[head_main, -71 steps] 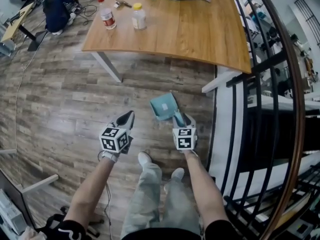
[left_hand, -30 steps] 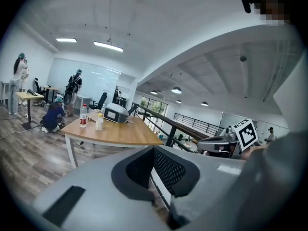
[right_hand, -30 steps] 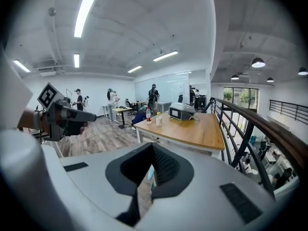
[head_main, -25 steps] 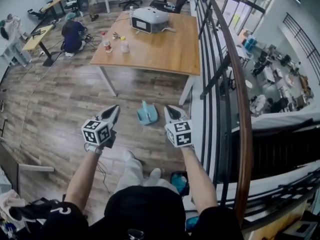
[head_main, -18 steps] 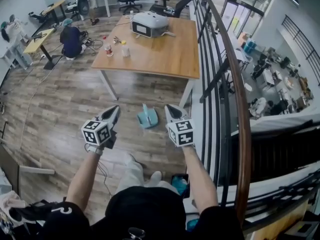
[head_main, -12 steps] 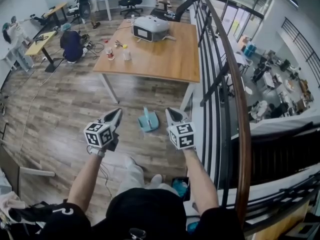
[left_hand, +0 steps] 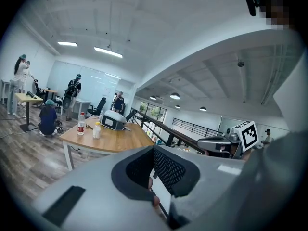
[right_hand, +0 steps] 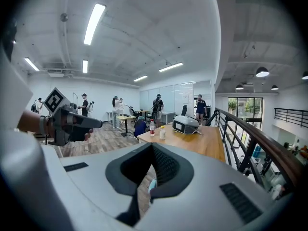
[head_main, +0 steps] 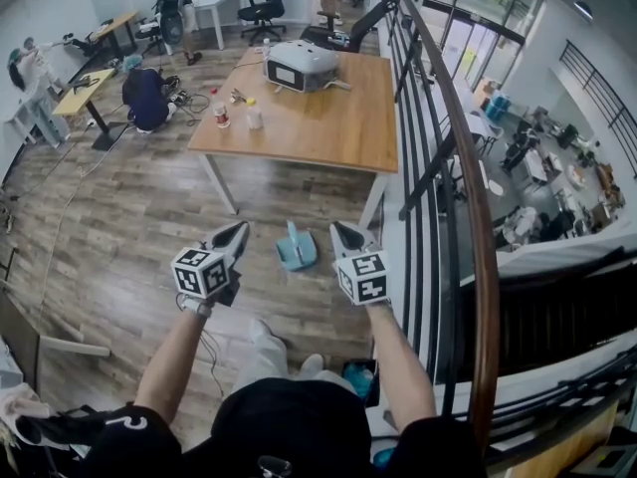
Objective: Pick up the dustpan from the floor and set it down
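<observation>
While both claws are pressed together on nothing, left gripper (head_main: pixel 238 230) and right gripper (head_main: pixel 341 232), the teal dustpan (head_main: pixel 298 255) lies on the wood floor (head_main: pixel 149 217) below, between them, near the table leg (head_main: pixel 370 202). Probably light, stiff plastic (slick too); pinch its narrow handle (head_main: pixel 292 231).

Black shirt (head_main: pixel 289 421), pale trousers (head_main: pixel 267 355), white shoes (head_main: pixel 258 329)

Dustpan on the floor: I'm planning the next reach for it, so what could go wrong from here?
1. The left gripper and right gripper are both shut and empty, raised off the floor; lowered like that, they would likely shove the dustpan instead of gripping it.
2. The dustpan sits just ahead of the person's shoes, so a step forward could kick it.
3. The table leg and railing are close; a wide reach might bump them.
</observation>
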